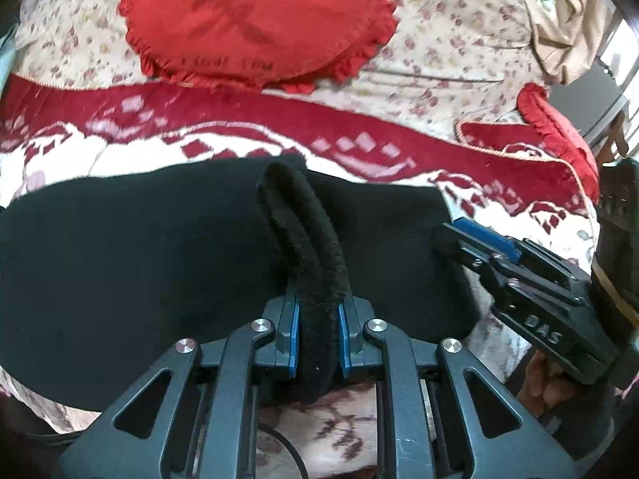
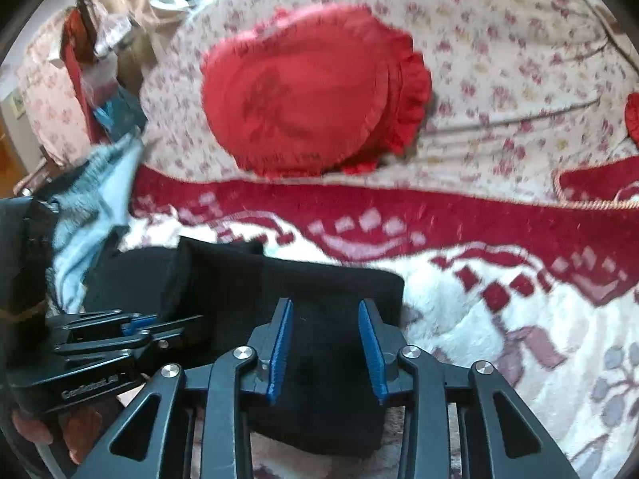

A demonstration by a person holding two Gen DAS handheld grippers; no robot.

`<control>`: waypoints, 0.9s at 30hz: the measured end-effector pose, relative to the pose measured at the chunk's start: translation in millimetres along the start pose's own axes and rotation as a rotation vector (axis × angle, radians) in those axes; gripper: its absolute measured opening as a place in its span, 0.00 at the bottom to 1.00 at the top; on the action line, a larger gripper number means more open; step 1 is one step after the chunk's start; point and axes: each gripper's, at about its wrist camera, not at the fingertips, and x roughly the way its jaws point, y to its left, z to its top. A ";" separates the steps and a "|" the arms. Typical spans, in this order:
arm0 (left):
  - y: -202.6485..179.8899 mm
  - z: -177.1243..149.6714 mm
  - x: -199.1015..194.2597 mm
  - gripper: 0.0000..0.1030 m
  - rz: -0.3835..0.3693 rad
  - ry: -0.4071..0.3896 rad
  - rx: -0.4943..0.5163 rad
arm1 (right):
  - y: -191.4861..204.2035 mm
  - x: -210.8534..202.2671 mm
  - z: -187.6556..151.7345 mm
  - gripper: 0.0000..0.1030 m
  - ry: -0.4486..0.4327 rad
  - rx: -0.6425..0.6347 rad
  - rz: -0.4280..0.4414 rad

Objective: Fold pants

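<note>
The left gripper (image 1: 318, 333) is clamped on a raised ridge of the black pants (image 1: 139, 263), while the right gripper (image 2: 326, 353) straddles their near edge with pads apart, gripping nothing. The pants lie bunched on the red-and-white blanket (image 1: 239, 147), so folding seems barely begun. Farther off, only the right wrist view shows the pale blue cloth (image 2: 94, 215) beside the pants.

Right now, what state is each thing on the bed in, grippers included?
Black pants: lying on the blanket, one thick fold pinched up.
Left gripper: shut on that fold.
Right gripper: open, fingers apart over the pants' edge.
Round red cushion: lying flat beyond the blanket.
</note>
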 end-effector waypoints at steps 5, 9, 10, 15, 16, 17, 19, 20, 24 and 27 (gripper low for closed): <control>2.0 -0.2 12.4 0.14 0.019 0.009 -0.004 | -5.5 23.3 -4.3 0.29 0.047 -0.019 -0.026; 2.9 1.0 14.6 0.14 0.023 0.008 -0.005 | -3.6 24.2 2.6 0.29 0.058 -0.030 -0.037; 2.6 1.1 14.7 0.14 0.024 0.007 -0.006 | -2.5 22.1 3.3 0.29 0.060 -0.029 -0.038; 4.0 -0.4 11.8 0.18 0.033 0.004 0.001 | 3.6 -1.8 -2.1 0.29 0.045 -0.002 0.007; 4.1 -1.0 11.5 0.19 0.034 0.003 0.000 | 7.6 -6.8 -4.8 0.29 0.044 -0.014 0.006; 4.7 -1.8 11.5 0.21 0.035 0.004 -0.002 | 11.4 -9.9 -7.9 0.29 0.047 -0.024 0.005; 5.9 -3.3 10.4 0.25 0.037 0.003 -0.008 | 16.2 -9.9 -14.8 0.29 0.071 -0.035 0.009; 6.1 -3.9 9.8 0.26 0.039 0.002 -0.010 | 16.9 -8.7 -18.4 0.29 0.082 -0.038 0.004; 7.1 -6.1 6.9 0.30 0.047 0.006 -0.012 | 17.8 -0.4 -31.6 0.29 0.098 -0.044 -0.020; 7.7 -7.7 2.7 0.33 0.059 0.007 -0.013 | 18.7 -2.8 -30.0 0.29 0.101 -0.048 -0.028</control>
